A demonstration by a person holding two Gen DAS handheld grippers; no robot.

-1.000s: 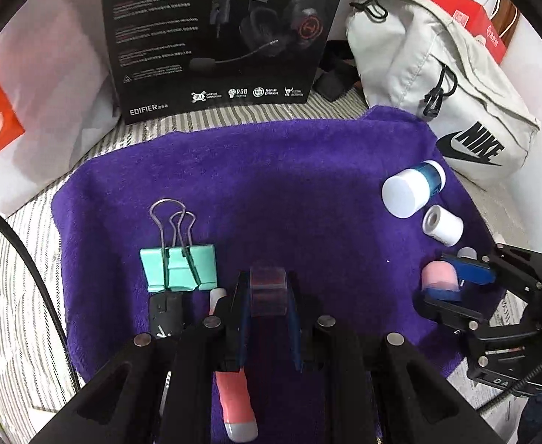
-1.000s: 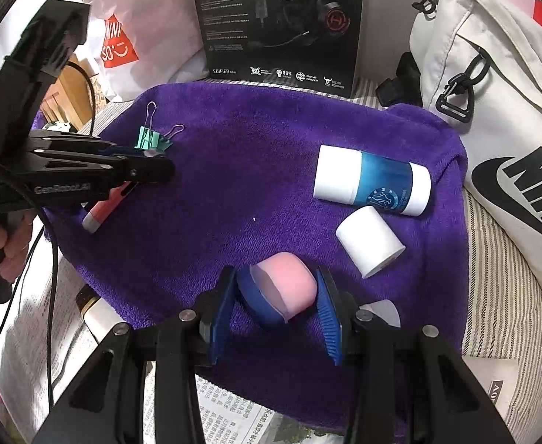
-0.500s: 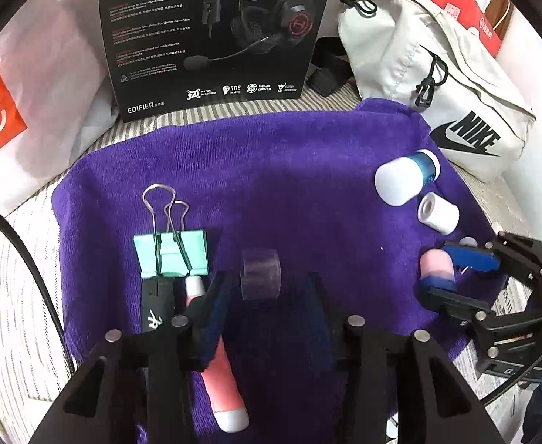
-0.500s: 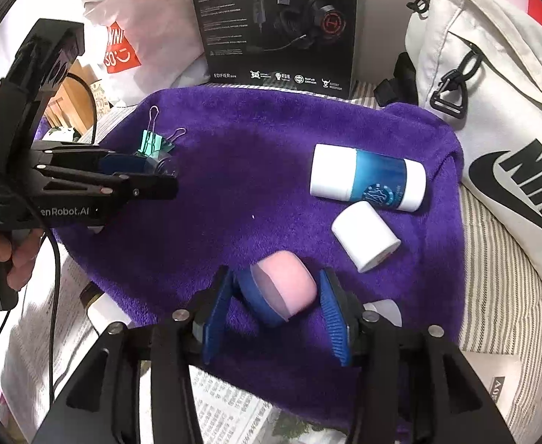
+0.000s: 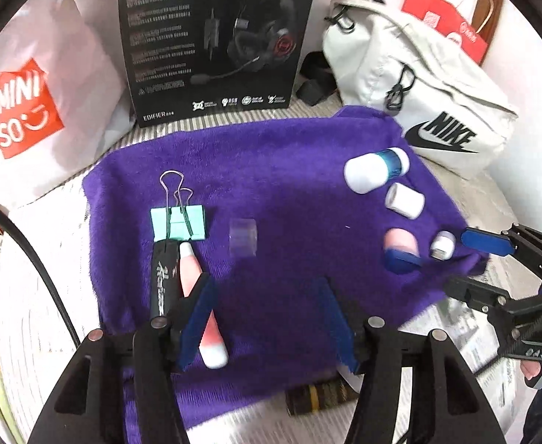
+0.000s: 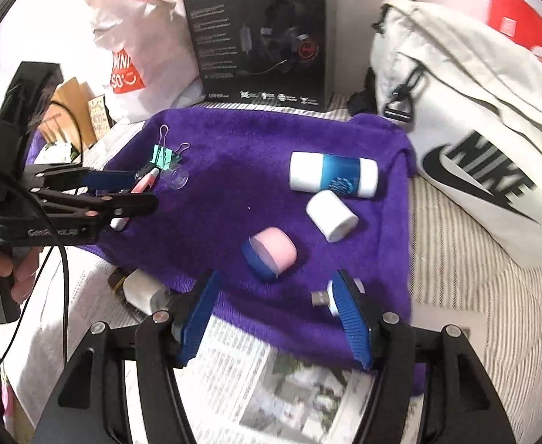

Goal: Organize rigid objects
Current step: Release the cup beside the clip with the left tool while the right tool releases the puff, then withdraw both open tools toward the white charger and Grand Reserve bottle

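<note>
Rigid objects, assorted, on a purple towel (image 5: 289, 170): a clear tape roll (image 5: 243, 237) at frame centre in the left wrist view, ahead of and well apart from the left gripper (image 5: 267, 318), whose blue-padded fingers stand spread wide and hold nothing; a teal binder clip (image 5: 178, 223), black pen (image 5: 163, 277) and pink pen (image 5: 200, 303) grouped left of centre, the left-hand pad overlapping the pink pen in that view, contact not determinable. A pink-and-blue capsule-shaped item (image 6: 271, 253) lies at centre in the right wrist view, just beyond and between the parted fingers of the right gripper (image 6: 274, 318), likewise empty; a small white USB plug (image 6: 324, 298) sits just inside the right-hand pad. A blue-and-white bottle (image 6: 332, 175) and white cap (image 6: 332, 215) lie at upper right of the towel, close together. Risks, as judged: the tape roll, the capsule item, the bottle and the cap are all rounded and lie on their sides, so a nudge from a pad could send them rolling on the towel; closing the right fingers could catch the plug together with the capsule item; the left pad may drag the pink pen out of its row. Both views are blurred, so fine contacts are uncertain.
</note>
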